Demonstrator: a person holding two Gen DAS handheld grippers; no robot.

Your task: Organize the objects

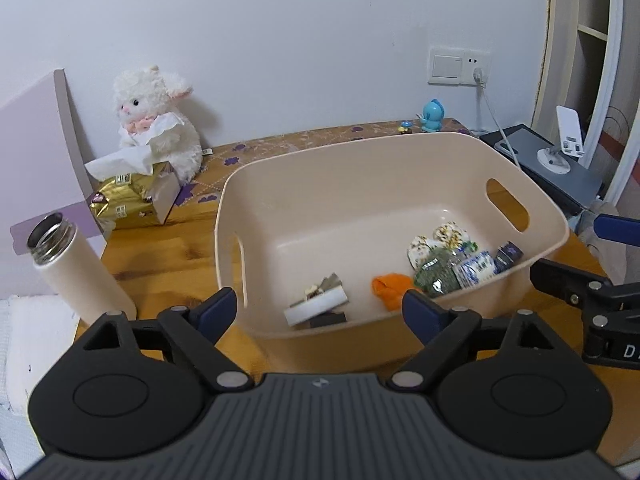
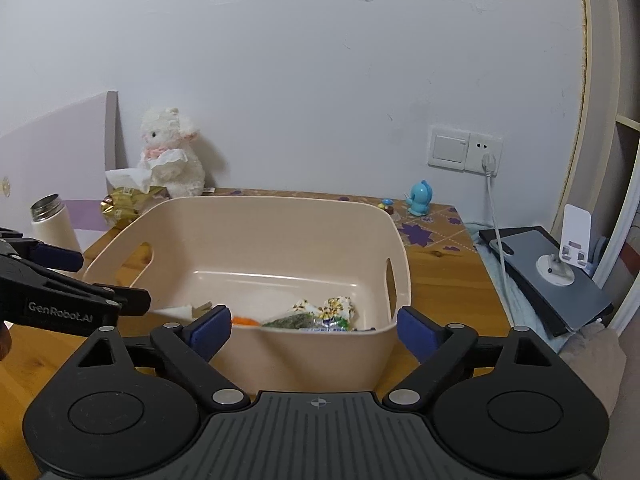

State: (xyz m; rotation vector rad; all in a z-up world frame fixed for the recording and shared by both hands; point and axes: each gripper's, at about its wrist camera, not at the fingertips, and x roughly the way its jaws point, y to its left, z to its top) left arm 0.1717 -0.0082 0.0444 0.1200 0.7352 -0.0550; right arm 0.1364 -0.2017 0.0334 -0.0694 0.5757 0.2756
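Note:
A beige plastic bin with handle slots stands on the wooden table. Inside lie snack packets, an orange item and a white box with small pieces. My left gripper hangs open over the bin's near rim, nothing between its blue pads. My right gripper is open too, low in front of the bin's near wall. Each gripper shows at the edge of the other's view: the right one, the left one.
An open white flask stands left of the bin. Behind it are a gold tissue pack, a white plush lamb and a lilac board. A blue figurine sits far back; a phone stand on a grey device lies right.

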